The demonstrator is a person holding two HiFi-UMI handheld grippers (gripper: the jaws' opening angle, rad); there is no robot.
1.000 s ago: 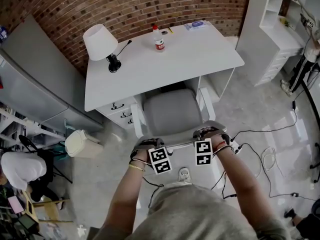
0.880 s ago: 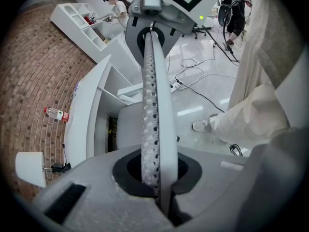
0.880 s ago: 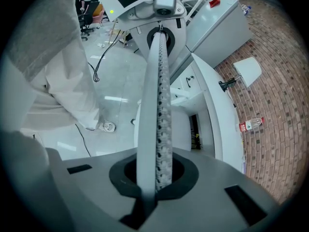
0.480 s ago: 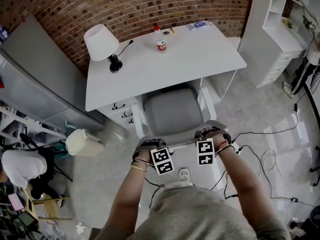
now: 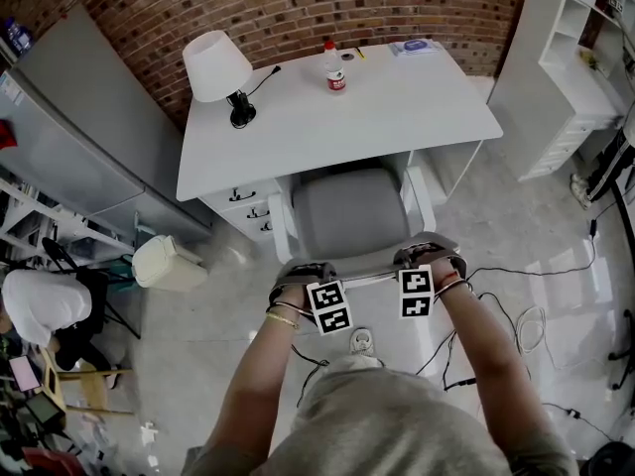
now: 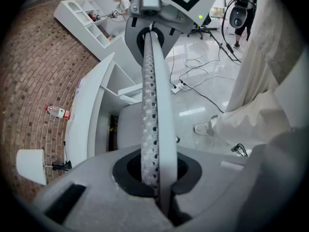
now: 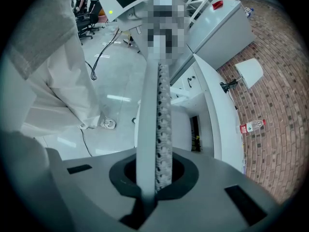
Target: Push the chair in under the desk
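Note:
A chair [image 5: 347,211] with a grey seat and white frame stands at the white desk [image 5: 397,107], its seat front reaching under the desk edge. The left gripper [image 5: 303,271] and the right gripper [image 5: 429,259] are each shut on the top edge of the chair's backrest [image 5: 362,264], one at each end. In the left gripper view the perforated backrest edge [image 6: 153,100] runs straight out of the left gripper [image 6: 157,178]. The right gripper view shows the same edge [image 7: 161,110] clamped in the right gripper [image 7: 154,178]. The pads themselves are hidden.
A white lamp [image 5: 215,67] and a bottle [image 5: 335,68] stand on the desk, with drawers [image 5: 243,211] under its left side. A cream bin [image 5: 169,263] sits left of the chair. Cables [image 5: 526,315] lie on the floor at right. A white shelf unit [image 5: 575,67] stands far right.
The chair and both grippers have gone slightly forward towards the desk, and the person has followed. Both grips are unchanged.

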